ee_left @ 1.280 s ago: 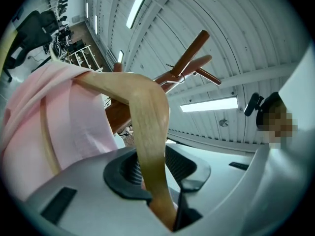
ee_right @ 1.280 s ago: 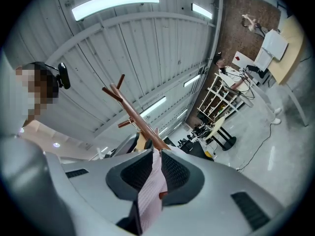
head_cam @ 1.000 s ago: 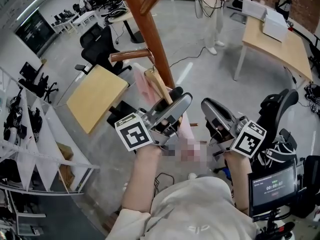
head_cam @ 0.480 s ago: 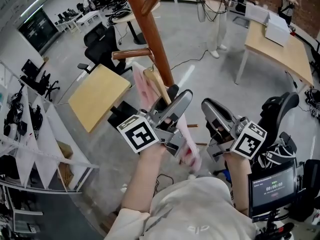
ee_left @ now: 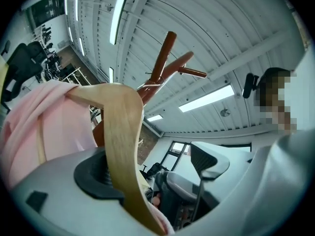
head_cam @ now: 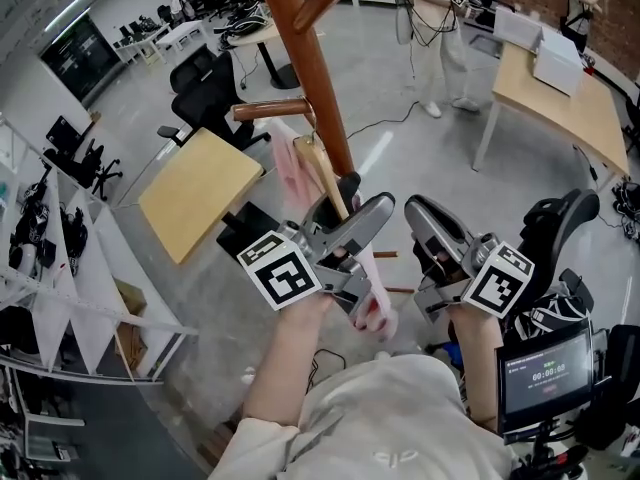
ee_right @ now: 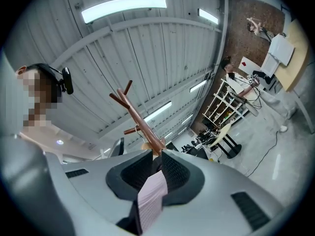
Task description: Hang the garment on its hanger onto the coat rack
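A wooden hanger carrying a pink garment hangs by its hook from a side peg of the brown coat rack. My left gripper stands around the hanger's lower arm and its jaws are opening. In the left gripper view the hanger leans on the left pad, while the right pad stands well apart from it. The garment fills the left side there. My right gripper sits just to the right, shut on a narrow pale pink strip of cloth.
A light wooden table and a black office chair stand left of the rack. A long desk is at the far right, and a person stands behind. A black chair and a screen sit near my right arm.
The left jaws have spread wider around the hanger arm, and the garment's lower end has dropped slightly. The right gripper has hardly moved.
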